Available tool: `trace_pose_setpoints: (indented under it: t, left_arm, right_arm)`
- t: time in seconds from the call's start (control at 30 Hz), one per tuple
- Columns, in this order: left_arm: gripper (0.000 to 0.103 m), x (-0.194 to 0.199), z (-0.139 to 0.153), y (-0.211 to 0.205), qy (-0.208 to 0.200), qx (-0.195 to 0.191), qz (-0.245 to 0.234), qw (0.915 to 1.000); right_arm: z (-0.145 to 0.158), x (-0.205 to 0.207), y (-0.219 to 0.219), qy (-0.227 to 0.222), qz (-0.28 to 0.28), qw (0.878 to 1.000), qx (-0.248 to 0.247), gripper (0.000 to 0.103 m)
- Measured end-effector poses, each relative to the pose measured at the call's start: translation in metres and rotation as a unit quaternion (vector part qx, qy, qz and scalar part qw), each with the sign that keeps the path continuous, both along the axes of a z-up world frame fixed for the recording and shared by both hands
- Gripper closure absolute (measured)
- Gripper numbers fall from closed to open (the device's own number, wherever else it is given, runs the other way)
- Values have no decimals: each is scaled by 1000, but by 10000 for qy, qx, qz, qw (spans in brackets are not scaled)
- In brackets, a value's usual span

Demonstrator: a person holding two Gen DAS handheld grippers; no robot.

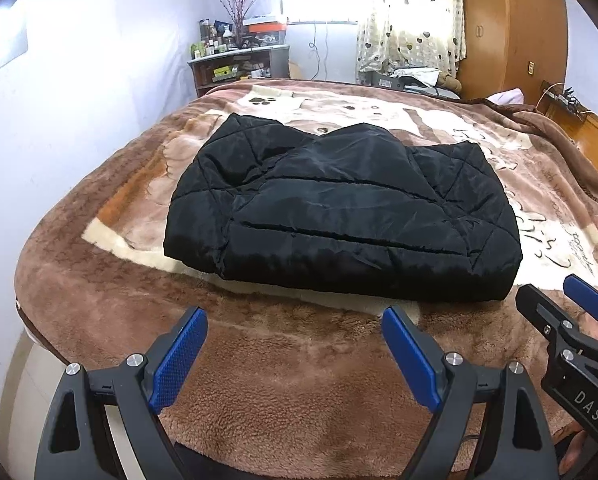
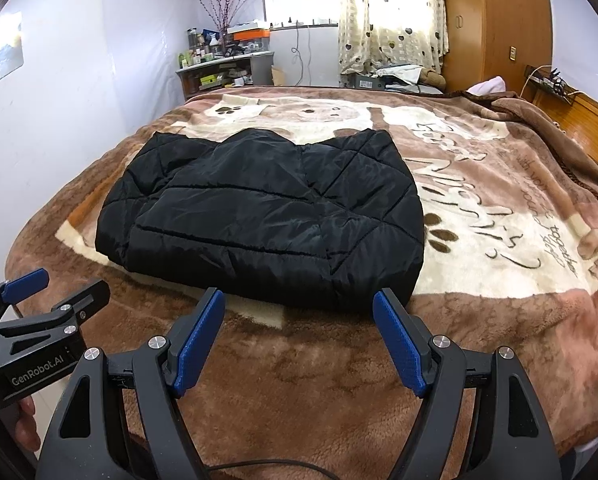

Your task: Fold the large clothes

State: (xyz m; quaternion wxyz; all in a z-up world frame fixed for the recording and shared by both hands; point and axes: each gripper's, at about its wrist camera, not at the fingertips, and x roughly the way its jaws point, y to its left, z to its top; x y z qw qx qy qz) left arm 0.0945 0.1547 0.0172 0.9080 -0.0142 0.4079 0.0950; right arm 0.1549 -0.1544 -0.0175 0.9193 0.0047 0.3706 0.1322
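A black quilted jacket lies folded into a compact rectangle on the brown patterned blanket of a bed; it also shows in the right wrist view. My left gripper is open and empty, hovering above the blanket just short of the jacket's near edge. My right gripper is open and empty, its tips close to the jacket's near edge. The right gripper also shows at the right edge of the left wrist view, and the left gripper at the left edge of the right wrist view.
The bed's left edge drops off near a white wall. A cluttered shelf stands beyond the bed's far end, with a curtained window and a wooden wardrobe. A wooden headboard lies to the right.
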Motion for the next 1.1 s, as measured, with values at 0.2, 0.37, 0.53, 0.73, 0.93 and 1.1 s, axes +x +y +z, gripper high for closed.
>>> trace_pose_setpoints:
  t: [0.2, 0.37, 0.53, 0.73, 0.93, 1.1]
  left_arm:
    - [14, -1, 1, -1, -19, -45, 11, 10000]
    - [14, -3, 2, -2, -23, -46, 2, 10000]
    - [14, -2, 2, -2, -22, -75, 16, 10000]
    - [14, -1, 3, -3, -30, -112, -7, 9999]
    - [14, -2, 2, -6, -2, -101, -50, 9999]
    - [14, -1, 2, -7, -3, -77, -62, 10000]
  right_arm:
    - [0, -1, -1, -6, -14, 10000, 11, 27]
    - [0, 0, -1, -2, -9, 10000, 11, 27]
    - [-1, -2, -1, -8, -31, 10000, 27, 27]
    - [0, -4, 0, -7, -60, 10000, 42, 27]
    - [0, -6, 1, -13, -94, 9999, 65, 27]
    - [0, -5, 2, 6, -93, 9999, 77, 27]
